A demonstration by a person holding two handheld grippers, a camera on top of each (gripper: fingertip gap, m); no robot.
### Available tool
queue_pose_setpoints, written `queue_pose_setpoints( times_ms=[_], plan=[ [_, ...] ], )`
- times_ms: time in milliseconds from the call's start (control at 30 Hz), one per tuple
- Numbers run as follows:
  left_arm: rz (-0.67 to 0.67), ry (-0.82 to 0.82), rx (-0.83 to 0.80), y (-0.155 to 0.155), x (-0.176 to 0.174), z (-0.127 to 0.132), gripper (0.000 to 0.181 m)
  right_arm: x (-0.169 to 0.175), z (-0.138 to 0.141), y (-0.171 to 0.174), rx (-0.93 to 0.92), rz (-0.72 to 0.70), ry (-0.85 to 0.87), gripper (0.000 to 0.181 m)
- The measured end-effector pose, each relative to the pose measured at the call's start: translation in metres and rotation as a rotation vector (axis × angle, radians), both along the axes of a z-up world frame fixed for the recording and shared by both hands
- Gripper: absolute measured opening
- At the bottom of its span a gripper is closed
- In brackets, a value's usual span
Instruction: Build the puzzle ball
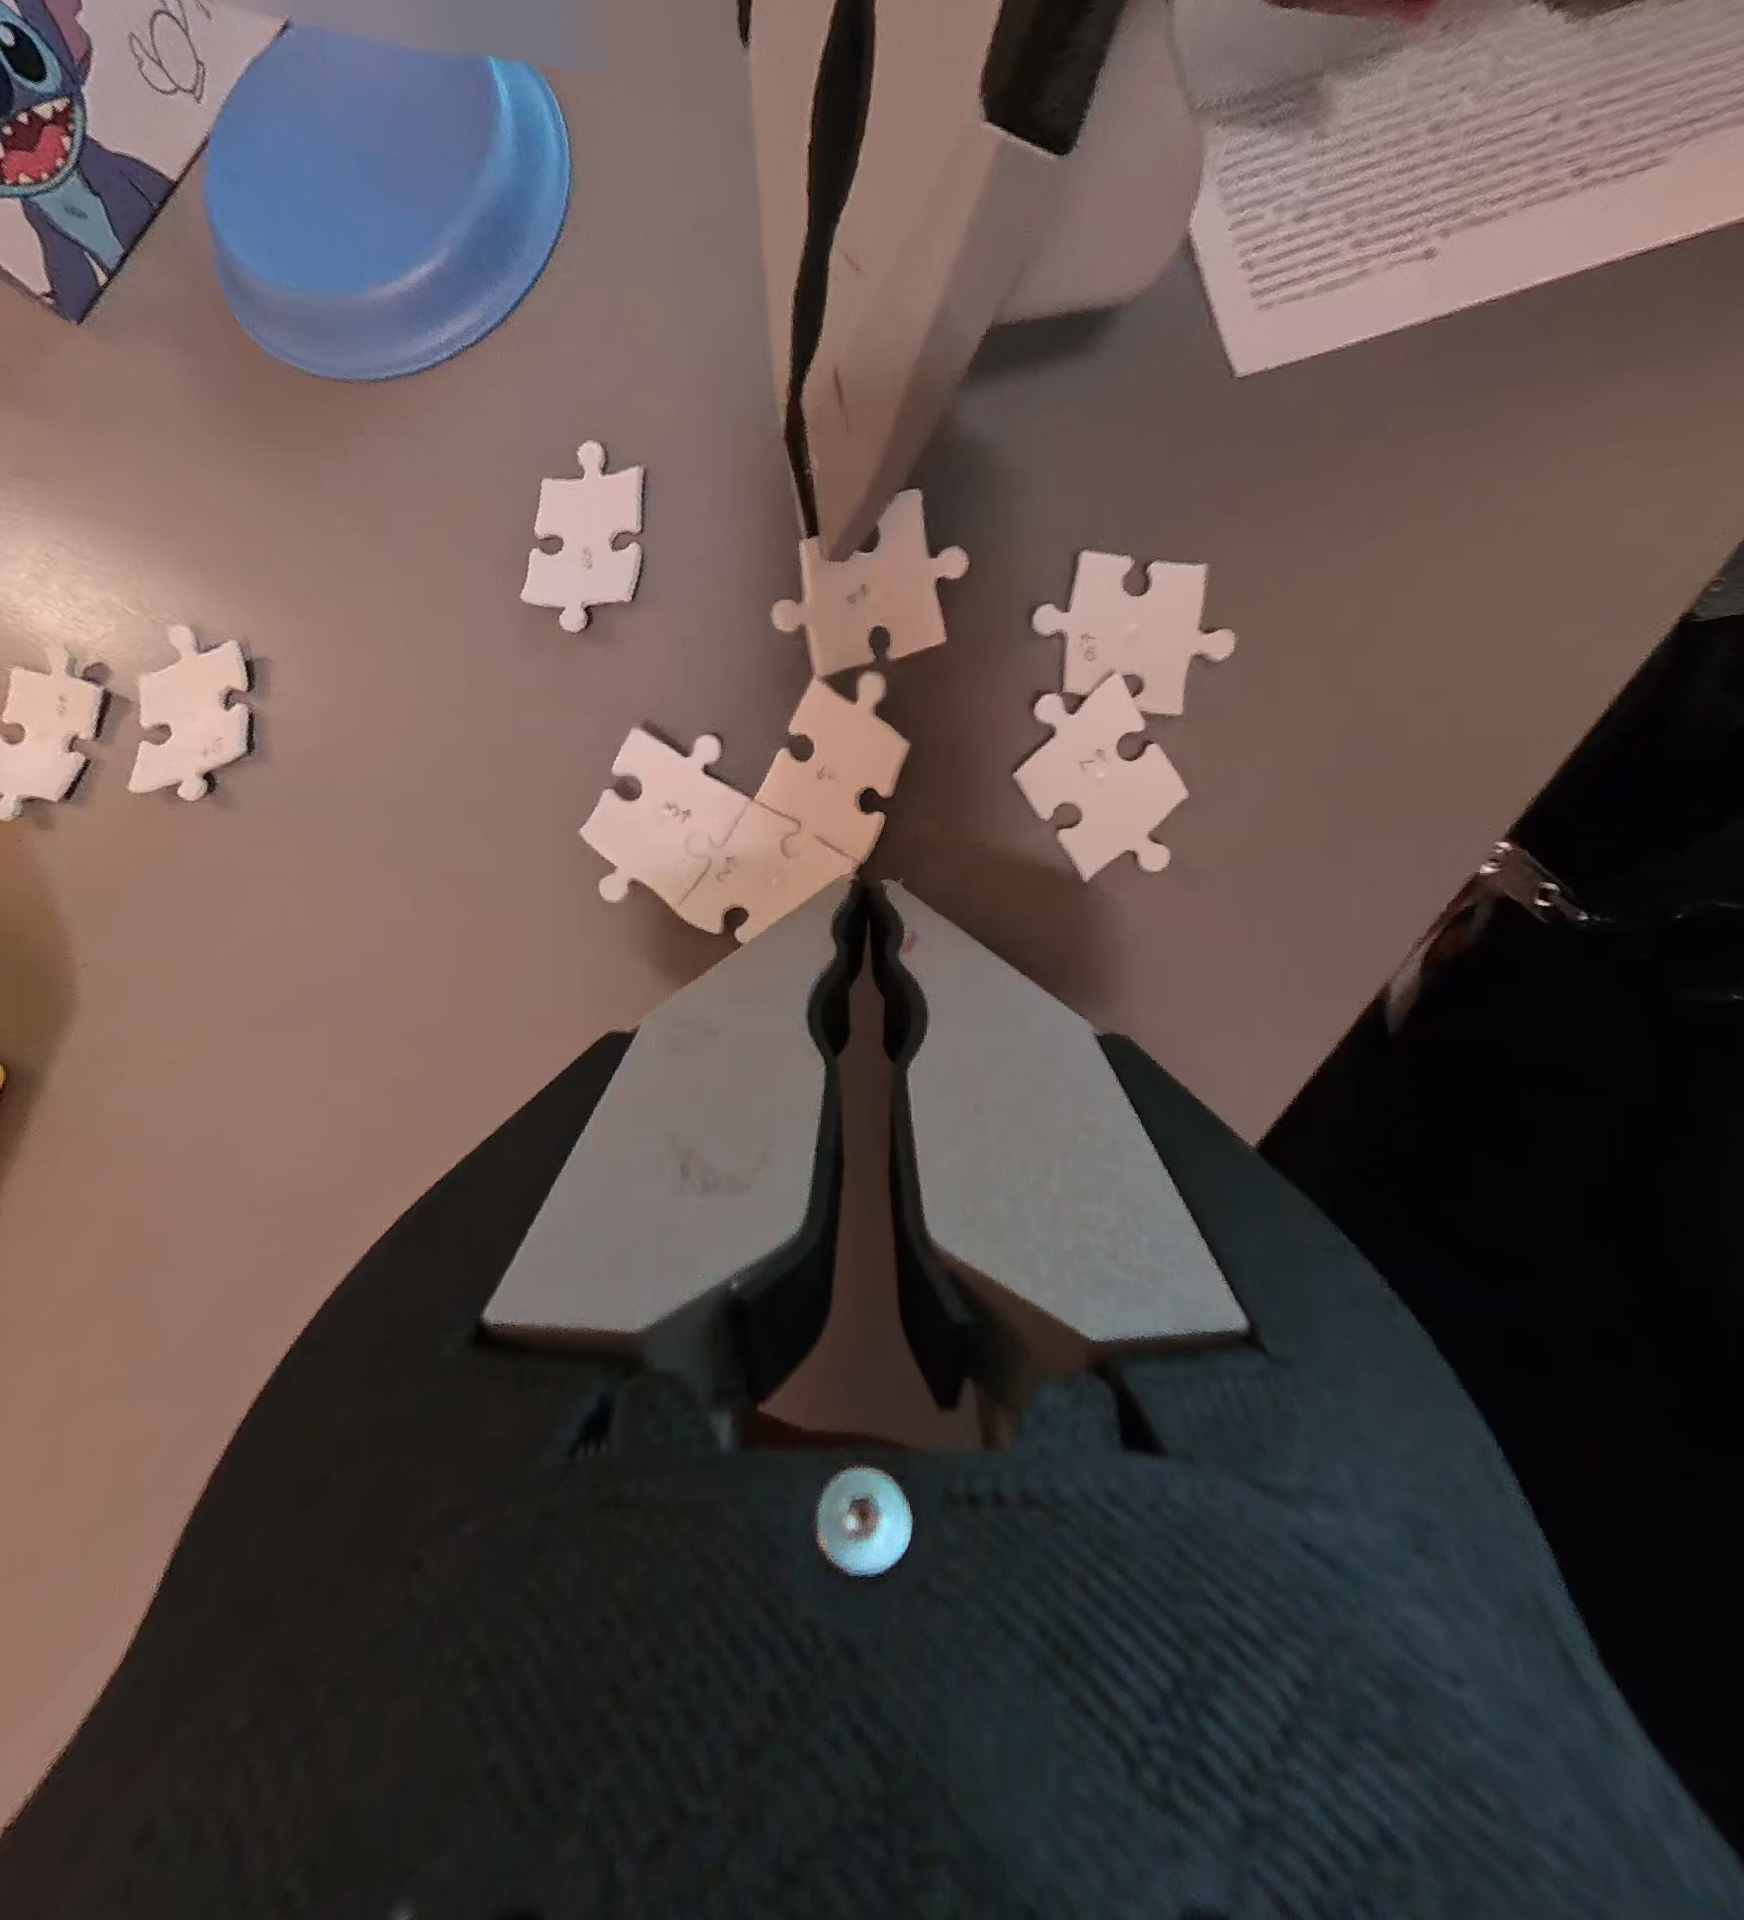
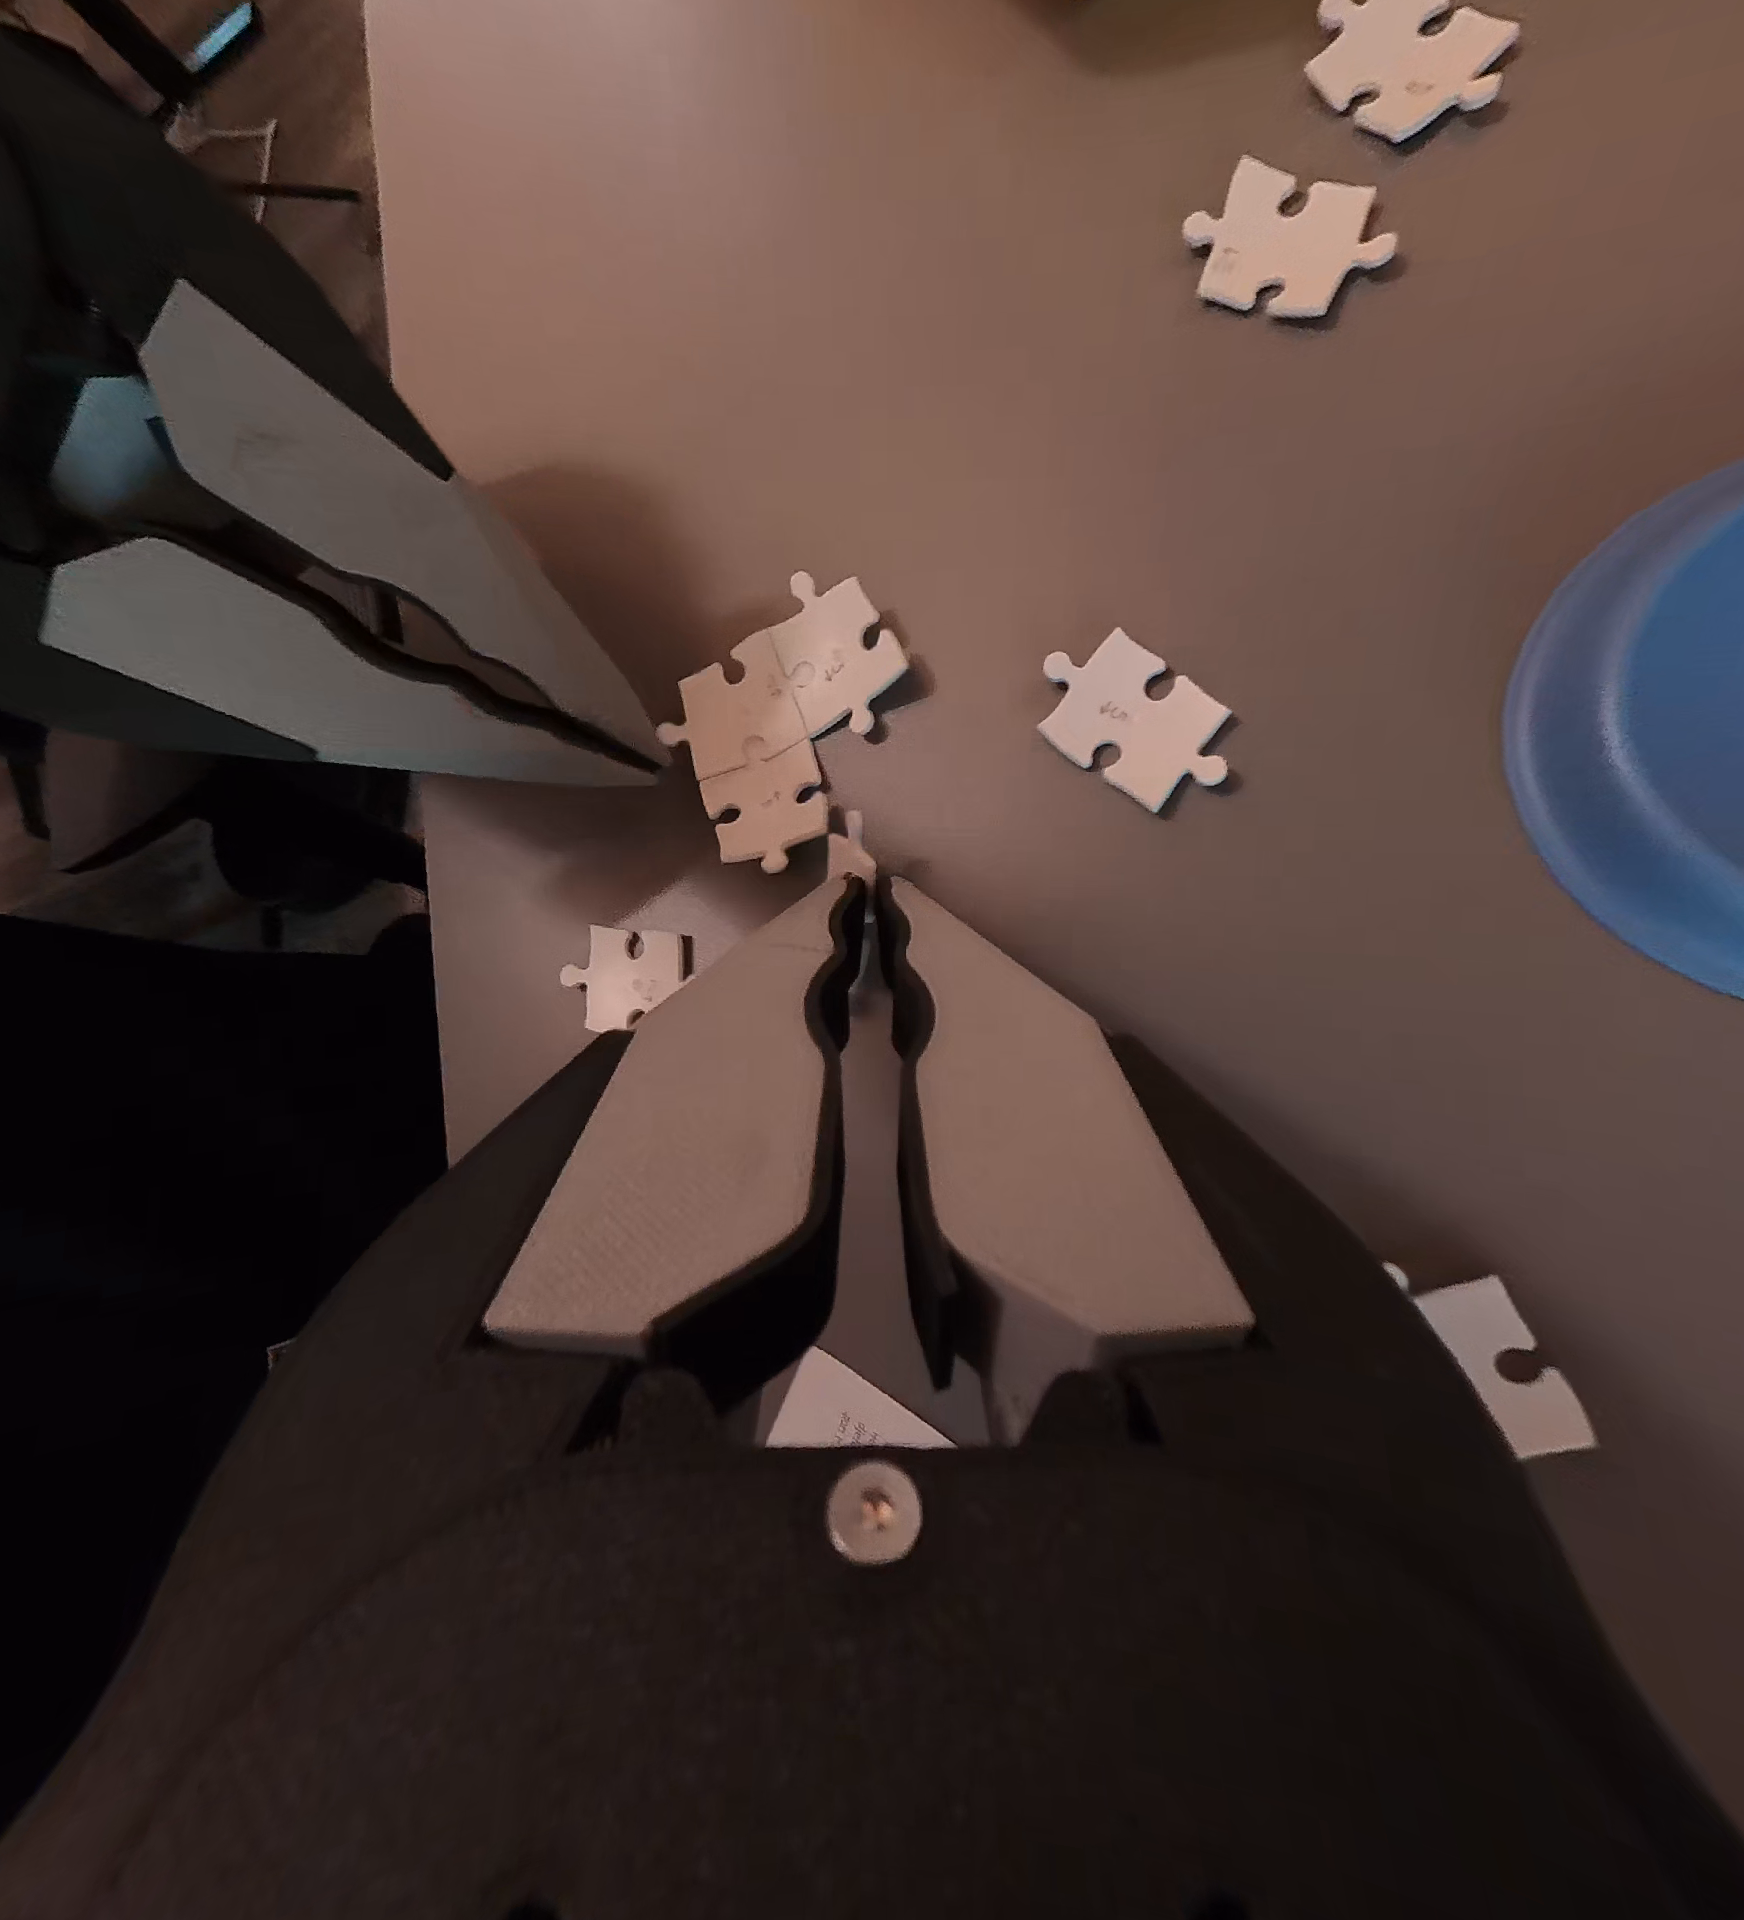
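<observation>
Left wrist view shows the left tool [image 1: 863, 894] closed and empty, tips pinning the joined cluster [image 1: 743, 821] to the bench [image 1: 1367, 540]; at 12 o'clock the right tool [image 2: 866, 883], closed on a piece [image 1: 873, 587], likely brings it to join.

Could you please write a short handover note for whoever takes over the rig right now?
Left gripper: shut, tips at the edge of the joined cluster, apparently steadying it.
Right gripper: shut on a loose piece, holding it just beyond the cluster.
Done: three pieces joined, lying on the table.
Left: fit the held piece, then the loose pieces, all still unjoined. The blue bowl is untouched.
</observation>
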State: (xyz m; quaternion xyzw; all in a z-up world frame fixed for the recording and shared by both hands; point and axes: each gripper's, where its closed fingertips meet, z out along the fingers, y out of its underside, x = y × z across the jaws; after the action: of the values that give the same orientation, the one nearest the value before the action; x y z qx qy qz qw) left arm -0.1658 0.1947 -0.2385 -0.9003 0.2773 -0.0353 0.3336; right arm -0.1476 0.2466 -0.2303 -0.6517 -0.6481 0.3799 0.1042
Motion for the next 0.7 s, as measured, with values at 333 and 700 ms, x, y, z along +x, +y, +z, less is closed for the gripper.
queue_pose_setpoints(
  times_ms=[333,700],
  plan=[
    [-0.124,0.106,-0.016,0.020,-0.012,0.002,0.000,-0.016,0.021,0.016,-0.110,-0.130,0.096,0.000],
    [-0.153,0.074,-0.057,0.016,-0.011,-0.006,0.000,-0.041,0.024,-0.001,-0.273,-0.257,0.187,0.000]
  ],
)
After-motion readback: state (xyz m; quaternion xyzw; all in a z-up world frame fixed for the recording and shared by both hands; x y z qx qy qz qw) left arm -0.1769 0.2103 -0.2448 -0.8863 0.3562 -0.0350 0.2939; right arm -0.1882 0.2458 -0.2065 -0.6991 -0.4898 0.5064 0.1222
